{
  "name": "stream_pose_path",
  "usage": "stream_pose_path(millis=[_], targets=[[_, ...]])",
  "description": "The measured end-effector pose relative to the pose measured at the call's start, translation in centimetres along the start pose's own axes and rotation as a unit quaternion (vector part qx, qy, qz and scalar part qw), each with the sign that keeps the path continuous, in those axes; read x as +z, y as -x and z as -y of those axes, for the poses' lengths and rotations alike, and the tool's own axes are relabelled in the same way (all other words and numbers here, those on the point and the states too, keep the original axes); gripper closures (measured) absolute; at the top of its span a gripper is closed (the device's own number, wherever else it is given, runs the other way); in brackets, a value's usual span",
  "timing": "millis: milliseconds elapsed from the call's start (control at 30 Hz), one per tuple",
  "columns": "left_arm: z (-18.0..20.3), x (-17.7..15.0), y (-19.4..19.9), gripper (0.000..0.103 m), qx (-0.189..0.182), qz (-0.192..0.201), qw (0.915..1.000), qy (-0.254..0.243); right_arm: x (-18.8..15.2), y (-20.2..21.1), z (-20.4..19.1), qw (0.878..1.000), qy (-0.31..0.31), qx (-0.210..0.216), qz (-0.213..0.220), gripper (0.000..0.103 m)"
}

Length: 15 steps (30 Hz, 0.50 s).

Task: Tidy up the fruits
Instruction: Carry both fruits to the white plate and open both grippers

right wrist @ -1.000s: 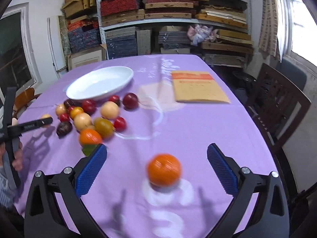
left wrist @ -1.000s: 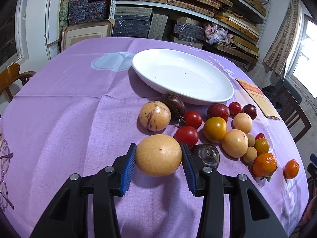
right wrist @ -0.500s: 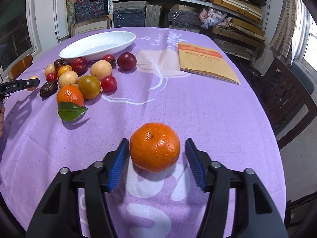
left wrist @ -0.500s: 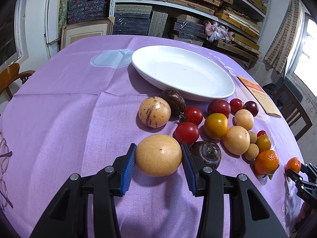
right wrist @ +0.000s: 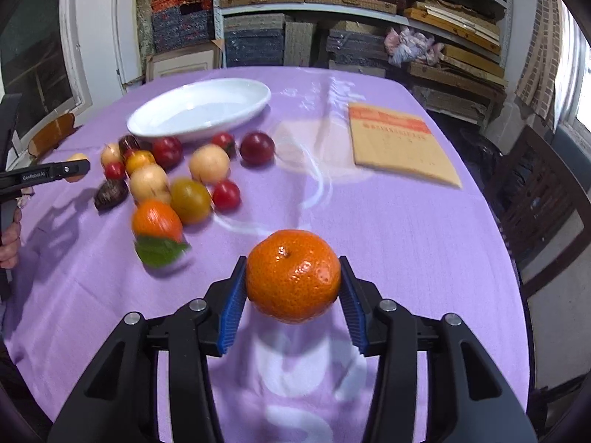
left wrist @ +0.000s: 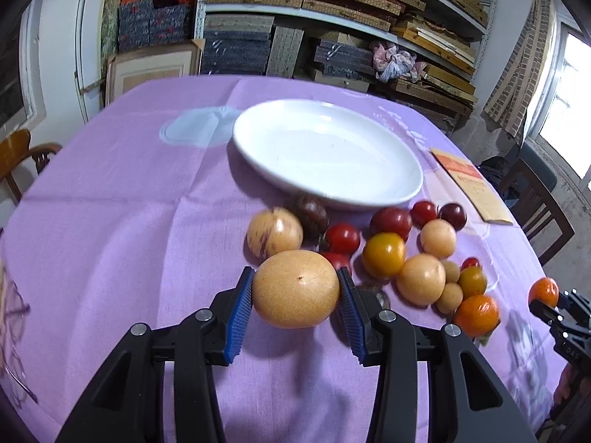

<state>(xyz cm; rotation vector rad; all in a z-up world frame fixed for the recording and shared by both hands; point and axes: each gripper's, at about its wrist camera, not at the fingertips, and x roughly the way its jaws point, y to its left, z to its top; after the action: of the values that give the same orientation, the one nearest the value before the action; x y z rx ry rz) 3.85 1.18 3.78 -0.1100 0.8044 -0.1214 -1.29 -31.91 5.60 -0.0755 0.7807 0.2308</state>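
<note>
My left gripper (left wrist: pixel 295 271) is shut on a large round yellow fruit (left wrist: pixel 295 289), held just in front of a cluster of fruits (left wrist: pixel 384 254) lying on the purple tablecloth. Behind the cluster sits a white oval plate (left wrist: pixel 325 151) with nothing in it. In the right wrist view my right gripper (right wrist: pixel 293 262) is shut on an orange mandarin (right wrist: pixel 293 277); both blue pads press its sides and it hangs a little above the cloth. Left of it lies an orange with a green leaf (right wrist: pixel 157 221). The left gripper (right wrist: pixel 79 168) shows at the left edge.
A brown booklet (right wrist: pixel 399 144) lies on the table's right side. A dark wooden chair (right wrist: pixel 535 199) stands past the right edge, and another wooden chair (left wrist: pixel 22 155) at the left. Eyeglasses (left wrist: pixel 11 295) lie near the left edge. Stacked shelves fill the back wall.
My right gripper went from wide open around the mandarin to shut on it, and the mandarin has come off the cloth. The left gripper keeps its grip on the yellow fruit.
</note>
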Motion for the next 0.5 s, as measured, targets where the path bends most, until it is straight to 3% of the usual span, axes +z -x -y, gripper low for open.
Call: stream_pose_path(millis=[233, 367, 500], targets=[[2.6, 6.0, -1.2, 0.058, 0.008, 0.027, 0.9991, -0.032, 9.9, -2.7, -4.3, 0.997, 0.024, 0.048, 0.052, 0.057], [3.2, 8.6, -4.3, 0.058, 0.012, 0.017, 0.9995, -0.023, 15.1, -8.0, -6.3, 0.997, 0.033, 0.051, 0.038, 0.057], [2.4, 10.0, -8.0, 0.058, 0.022, -0.007, 0.9997, -0.007, 18.0, -13.8, -7.1, 0.998, 0.036, 0.044, 0.004, 0.057]])
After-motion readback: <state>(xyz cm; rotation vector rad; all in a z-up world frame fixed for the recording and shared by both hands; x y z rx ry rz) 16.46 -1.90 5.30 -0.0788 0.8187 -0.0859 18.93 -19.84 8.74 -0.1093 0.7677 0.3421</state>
